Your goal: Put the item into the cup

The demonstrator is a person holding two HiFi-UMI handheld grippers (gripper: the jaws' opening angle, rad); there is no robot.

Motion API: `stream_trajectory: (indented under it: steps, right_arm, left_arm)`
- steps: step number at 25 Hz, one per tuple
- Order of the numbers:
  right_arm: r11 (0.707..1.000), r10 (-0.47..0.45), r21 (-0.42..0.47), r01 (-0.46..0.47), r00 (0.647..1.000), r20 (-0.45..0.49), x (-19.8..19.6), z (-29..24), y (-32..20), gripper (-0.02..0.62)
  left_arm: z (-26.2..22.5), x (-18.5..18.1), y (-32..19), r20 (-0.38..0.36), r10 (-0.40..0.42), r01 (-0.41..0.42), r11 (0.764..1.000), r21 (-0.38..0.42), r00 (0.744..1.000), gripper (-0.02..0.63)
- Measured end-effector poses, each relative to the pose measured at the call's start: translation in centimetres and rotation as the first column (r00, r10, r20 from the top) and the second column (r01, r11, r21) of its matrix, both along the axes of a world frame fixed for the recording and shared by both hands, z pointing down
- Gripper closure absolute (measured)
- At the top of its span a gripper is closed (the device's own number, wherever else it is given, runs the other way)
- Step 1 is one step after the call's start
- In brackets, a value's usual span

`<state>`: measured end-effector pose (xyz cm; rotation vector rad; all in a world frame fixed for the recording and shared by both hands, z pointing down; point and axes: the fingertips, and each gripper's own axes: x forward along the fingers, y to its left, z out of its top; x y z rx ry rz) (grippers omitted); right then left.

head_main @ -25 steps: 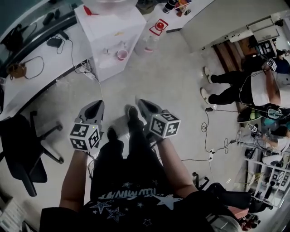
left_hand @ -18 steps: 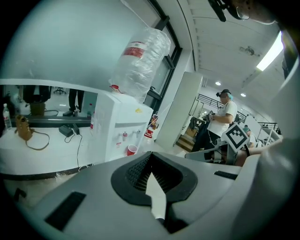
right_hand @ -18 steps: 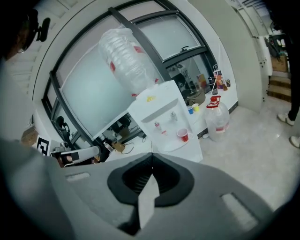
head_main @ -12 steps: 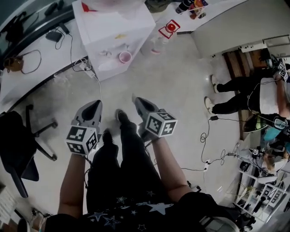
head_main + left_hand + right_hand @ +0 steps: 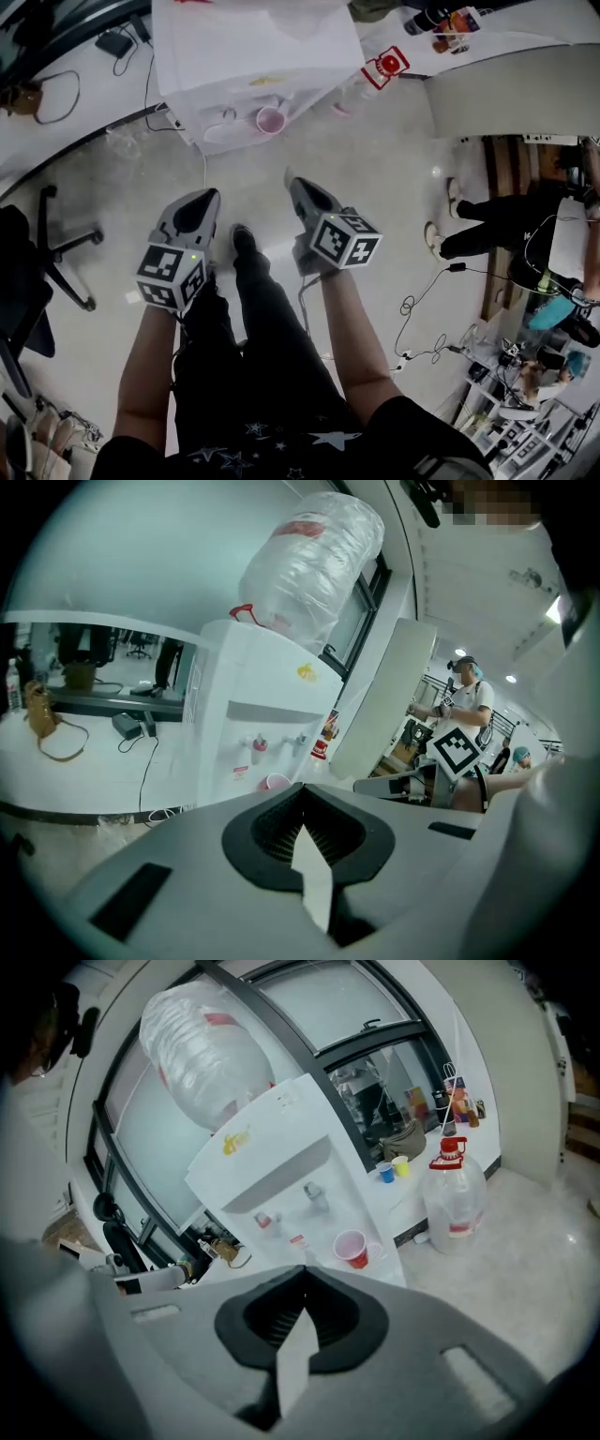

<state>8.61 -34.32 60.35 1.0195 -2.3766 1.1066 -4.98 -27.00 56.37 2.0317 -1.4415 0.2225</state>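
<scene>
Left gripper [image 5: 204, 199]: jaws pressed together, nothing between them. Right gripper [image 5: 296, 186]: the same, empty. Item for placing: none identifiable in any view. Red cup [image 5: 270, 120]: upright on water dispenser [image 5: 244, 47] ledge, straight ahead, well apart from both grippers; right gripper judged nearer.

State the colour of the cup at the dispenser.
Red cup, pale inside; clearest in right gripper view.

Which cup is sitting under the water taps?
The red plastic cup, on the white water dispenser. The small blue cup and yellow cup stand farther back, off it.
</scene>
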Motion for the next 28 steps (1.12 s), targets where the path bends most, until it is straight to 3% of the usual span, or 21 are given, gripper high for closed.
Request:
stream_trajectory:
  steps: [10, 15, 23, 28]
  right_arm:
    - [0.997, -0.077, -0.026, 0.078, 0.997, 0.010, -3.7, 5.4, -6.2, 0.595]
    - [0.995, -0.096, -0.018, 0.097, 0.995, 0.024, -4.4, 6.5, -9.5, 0.595]
    - [0.998, -0.060, -0.003, 0.060, 0.998, 0.022, -6.1, 7.5, -13.2, 0.595]
    - [0.997, -0.074, -0.015, 0.074, 0.997, 0.031, -5.3, 8.6, -13.9, 0.595]
  left_arm:
    - [4.5, -1.8, -4.9, -0.018, -0.116, 0.115, 0.993, -0.033, 0.993, 0.600]
    - [5.7, -1.5, -6.5, 0.038, -0.089, 0.091, 0.995, -0.046, 0.995, 0.600]
    - [6.6, -2.5, -7.7, 0.039, -0.092, 0.094, 0.994, -0.058, 0.995, 0.599]
    - [6.6, -1.1, -8.2, 0.031, -0.101, 0.102, 0.992, -0.068, 0.994, 0.600]
